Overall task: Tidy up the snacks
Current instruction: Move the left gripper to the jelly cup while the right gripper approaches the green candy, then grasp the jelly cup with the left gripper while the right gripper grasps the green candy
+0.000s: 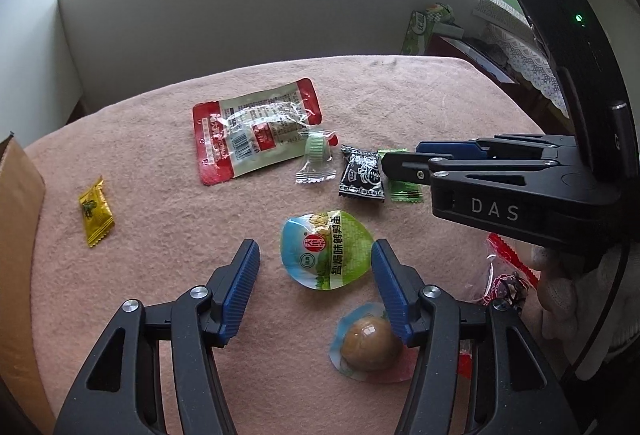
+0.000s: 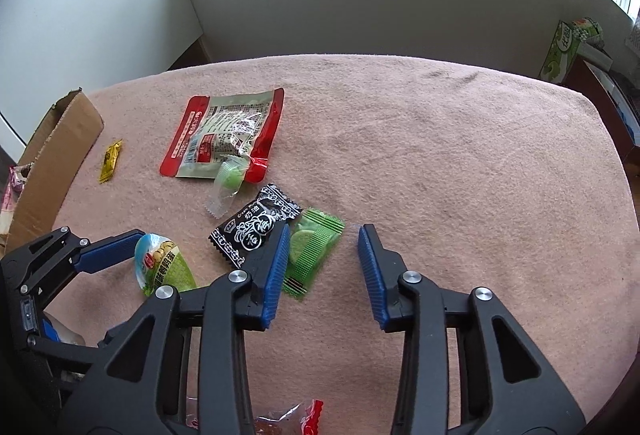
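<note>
Left gripper point(image 1: 316, 267) is spread around the egg pack point(image 1: 326, 249); light, slippery film, best pinched across its dome.

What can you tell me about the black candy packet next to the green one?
The black candy packet is a small glossy pillow wrapper with white lettering, patterned bands and crimped ends. It looks sealed and lies flat on the pink cloth, turned at an angle. Its one edge meets or slightly overlaps the green packet. One finger of the right gripper stands just over its corner; contact is unclear.
</note>
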### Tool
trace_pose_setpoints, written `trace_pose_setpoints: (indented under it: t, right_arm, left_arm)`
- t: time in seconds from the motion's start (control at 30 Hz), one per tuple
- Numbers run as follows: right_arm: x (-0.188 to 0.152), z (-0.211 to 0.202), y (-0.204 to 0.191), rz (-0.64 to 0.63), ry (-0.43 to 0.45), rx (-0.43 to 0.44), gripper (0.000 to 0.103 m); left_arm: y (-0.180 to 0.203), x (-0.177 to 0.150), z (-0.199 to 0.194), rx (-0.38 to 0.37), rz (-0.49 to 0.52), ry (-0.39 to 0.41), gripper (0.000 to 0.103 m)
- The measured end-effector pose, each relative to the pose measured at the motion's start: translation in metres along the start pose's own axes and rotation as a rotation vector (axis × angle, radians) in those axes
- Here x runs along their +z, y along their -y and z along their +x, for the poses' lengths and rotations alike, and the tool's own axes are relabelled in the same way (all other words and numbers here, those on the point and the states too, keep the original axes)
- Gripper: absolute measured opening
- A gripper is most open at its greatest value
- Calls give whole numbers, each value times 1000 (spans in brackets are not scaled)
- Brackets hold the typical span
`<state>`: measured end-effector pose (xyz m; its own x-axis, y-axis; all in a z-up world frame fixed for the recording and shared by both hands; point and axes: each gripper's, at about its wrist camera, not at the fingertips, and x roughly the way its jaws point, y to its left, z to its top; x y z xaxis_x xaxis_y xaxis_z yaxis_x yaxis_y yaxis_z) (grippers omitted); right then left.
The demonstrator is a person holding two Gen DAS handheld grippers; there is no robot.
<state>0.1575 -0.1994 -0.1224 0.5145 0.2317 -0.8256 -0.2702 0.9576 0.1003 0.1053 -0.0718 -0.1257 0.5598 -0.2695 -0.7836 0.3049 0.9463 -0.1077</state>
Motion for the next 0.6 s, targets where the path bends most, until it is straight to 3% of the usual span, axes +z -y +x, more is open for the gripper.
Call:
trace_pose_setpoints:
  t: [0.17,0.33,0.43,0.53,0.6]
  right_arm:
    - [-2,-2,-1,-11,-1,-5,37]
    - [-6,-2,-12,-57,-2,-30,38]
    - [-7,-1,-17,-80,-4,-49,37]
    - [-6,-2,-18,-84,-2,-67,22]
    - [-7,-3,-15,-82,-1,-63,19]
  left_arm:
    - [-1,0,2,5,-6,0,57]
    - [1,2,4,17,6,3,41]
    - [0,2,4,11,0,5,38]
    - [-1,2,3,9,-7,9,36]
    - [-2,1,1,10,-5,11,35]
